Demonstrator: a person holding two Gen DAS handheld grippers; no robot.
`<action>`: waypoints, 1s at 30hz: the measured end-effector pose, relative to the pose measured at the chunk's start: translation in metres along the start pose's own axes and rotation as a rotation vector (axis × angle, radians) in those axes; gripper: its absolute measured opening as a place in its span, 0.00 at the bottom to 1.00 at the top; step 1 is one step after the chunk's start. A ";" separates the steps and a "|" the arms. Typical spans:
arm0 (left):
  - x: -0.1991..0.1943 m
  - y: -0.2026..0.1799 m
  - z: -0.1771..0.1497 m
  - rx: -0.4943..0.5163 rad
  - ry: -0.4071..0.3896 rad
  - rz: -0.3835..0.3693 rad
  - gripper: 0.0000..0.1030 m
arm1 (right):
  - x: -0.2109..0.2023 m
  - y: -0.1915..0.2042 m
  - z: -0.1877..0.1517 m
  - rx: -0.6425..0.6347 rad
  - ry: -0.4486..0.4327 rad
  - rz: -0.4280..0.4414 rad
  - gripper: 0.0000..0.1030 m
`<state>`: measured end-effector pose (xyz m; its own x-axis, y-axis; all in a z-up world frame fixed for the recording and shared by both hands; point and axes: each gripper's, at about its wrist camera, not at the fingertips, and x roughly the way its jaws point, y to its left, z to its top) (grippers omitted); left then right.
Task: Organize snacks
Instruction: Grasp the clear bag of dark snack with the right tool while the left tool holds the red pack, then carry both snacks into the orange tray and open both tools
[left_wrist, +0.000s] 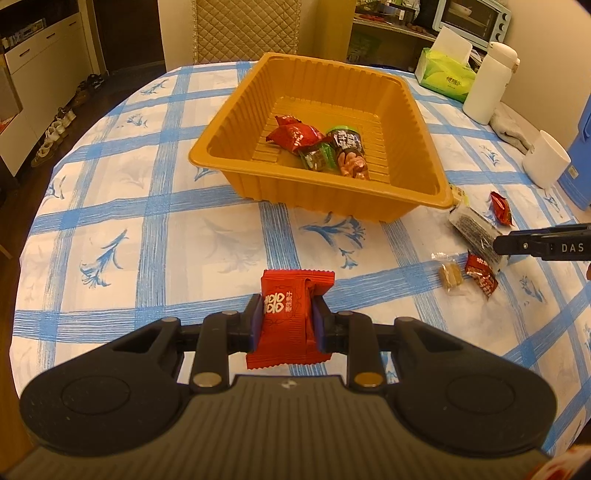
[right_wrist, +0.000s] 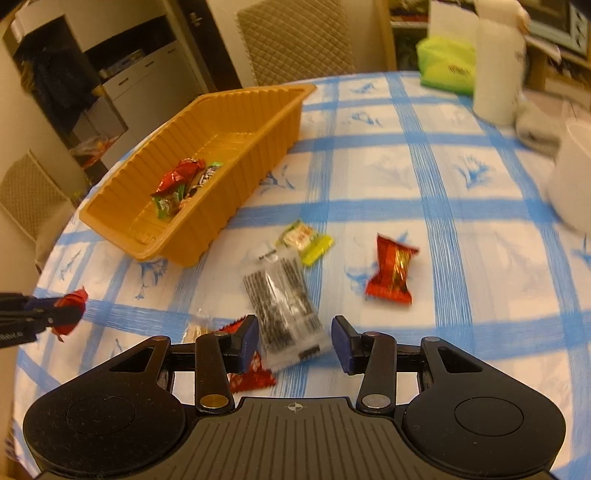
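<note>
My left gripper (left_wrist: 287, 310) is shut on a red snack packet (left_wrist: 290, 325) and holds it above the tablecloth, short of the orange tray (left_wrist: 207, 147). The tray holds red packets (left_wrist: 295, 134), a green one (left_wrist: 317, 157) and a peanut packet (left_wrist: 349, 147). My right gripper (right_wrist: 294, 332) stands open astride the near end of a clear packet of black sticks (right_wrist: 284, 291) lying on the table; its pads do not visibly press it. Loose nearby are a yellow-green packet (right_wrist: 304, 240), a red-gold packet (right_wrist: 393, 273), a red packet (right_wrist: 251, 378) and a brown candy (left_wrist: 450, 275).
At the table's far right stand a white bottle (left_wrist: 487, 81), a green tissue pack (left_wrist: 445, 72), a white cup (left_wrist: 546, 158), a grey cloth (left_wrist: 511, 127) and a blue box (left_wrist: 580, 147). A quilted chair back (left_wrist: 247, 26) rises behind the tray. The round table's edge curves away on the left.
</note>
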<state>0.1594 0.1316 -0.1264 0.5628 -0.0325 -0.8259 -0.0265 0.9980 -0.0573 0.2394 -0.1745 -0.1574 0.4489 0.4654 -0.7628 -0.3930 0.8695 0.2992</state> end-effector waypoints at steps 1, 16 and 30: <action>-0.001 0.001 0.000 -0.004 -0.002 0.002 0.24 | 0.003 0.003 0.002 -0.022 -0.002 0.000 0.43; -0.017 0.026 -0.007 -0.059 -0.019 0.057 0.24 | 0.042 0.033 0.006 -0.277 0.023 -0.083 0.43; -0.030 0.033 0.000 -0.046 -0.056 0.061 0.24 | 0.006 0.037 0.015 -0.187 -0.035 -0.073 0.37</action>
<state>0.1411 0.1653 -0.1034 0.6045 0.0325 -0.7959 -0.0994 0.9944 -0.0349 0.2396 -0.1368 -0.1424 0.5085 0.4103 -0.7570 -0.4991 0.8569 0.1292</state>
